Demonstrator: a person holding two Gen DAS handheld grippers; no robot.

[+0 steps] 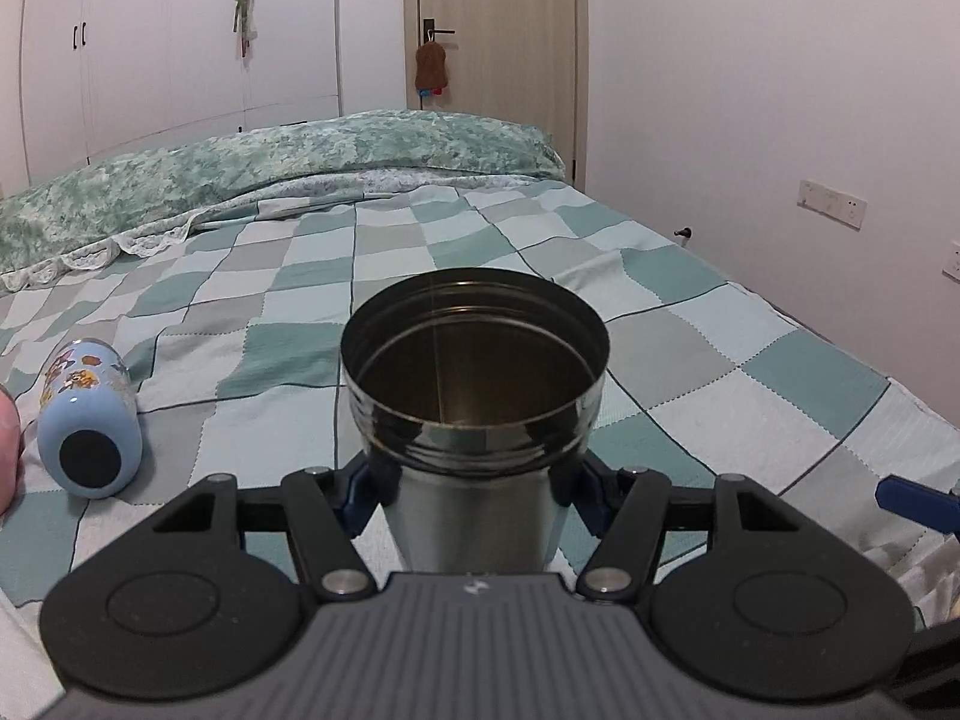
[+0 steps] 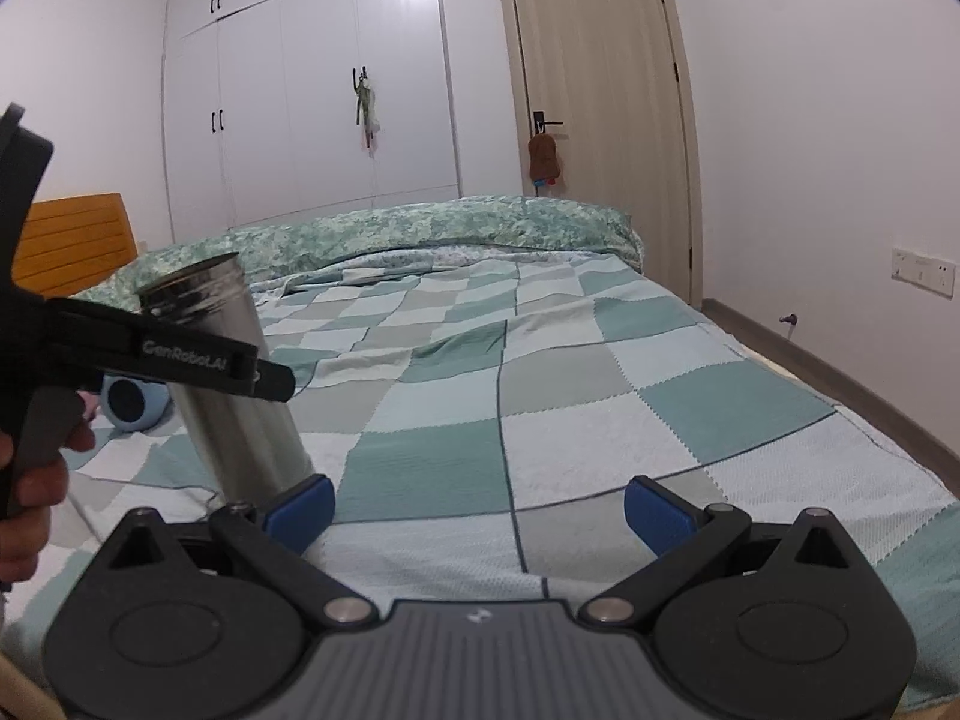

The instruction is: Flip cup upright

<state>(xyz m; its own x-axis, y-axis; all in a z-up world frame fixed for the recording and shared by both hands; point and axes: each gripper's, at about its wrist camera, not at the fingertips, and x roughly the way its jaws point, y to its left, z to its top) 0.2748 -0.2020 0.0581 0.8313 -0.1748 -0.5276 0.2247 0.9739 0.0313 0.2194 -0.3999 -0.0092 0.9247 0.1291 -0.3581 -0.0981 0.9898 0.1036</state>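
A tall steel cup (image 1: 474, 420) stands mouth up, nearly upright, with my left gripper (image 1: 474, 492) shut on its body. In the right wrist view the same cup (image 2: 234, 396) leans slightly, its base near the bed, with the left gripper (image 2: 240, 369) clamped across its side. My right gripper (image 2: 480, 510) is open and empty, low over the bed, its left blue pad (image 2: 300, 510) close to the cup's base. A light blue patterned cup (image 1: 87, 420) lies on its side at the left.
The bed (image 1: 690, 360) has a teal and grey checked cover, with a green quilt (image 1: 270, 174) rolled at the far side. A pink object (image 1: 7, 450) sits at the left edge. The wall and sockets (image 1: 831, 202) are to the right.
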